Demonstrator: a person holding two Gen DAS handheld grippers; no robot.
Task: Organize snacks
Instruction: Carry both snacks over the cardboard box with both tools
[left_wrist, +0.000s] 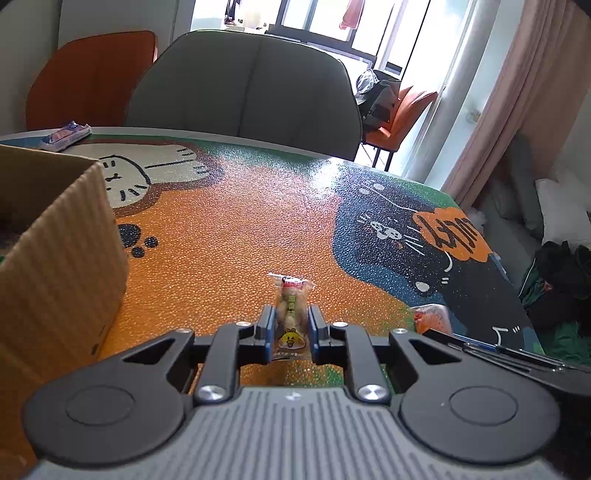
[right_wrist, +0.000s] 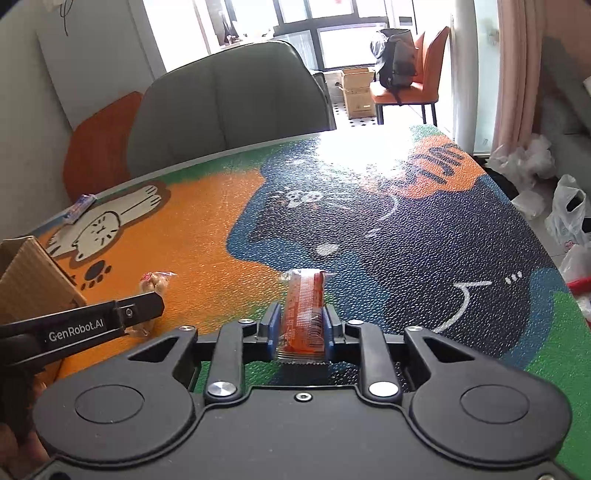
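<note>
Two snack packs are pinched, one per gripper, both over the cartoon-cat table mat (left_wrist: 236, 229). A clear pack with a yellow bear print (left_wrist: 291, 317) is clamped between the blue pads of the left gripper (left_wrist: 290, 325), just right of the cardboard box (left_wrist: 55, 258). An orange ridged pack (right_wrist: 303, 314) is squeezed upright by the right gripper (right_wrist: 301, 325), over the dark blue part of the mat. From the right wrist view, the left gripper's finger is seen beside the box with its pack partly hidden. A blue-white wrapped snack (left_wrist: 66, 134) is lying at the far table edge, well apart. A grey chair (left_wrist: 243, 92) and an orange chair (left_wrist: 88, 77) are seen behind the table.
</note>
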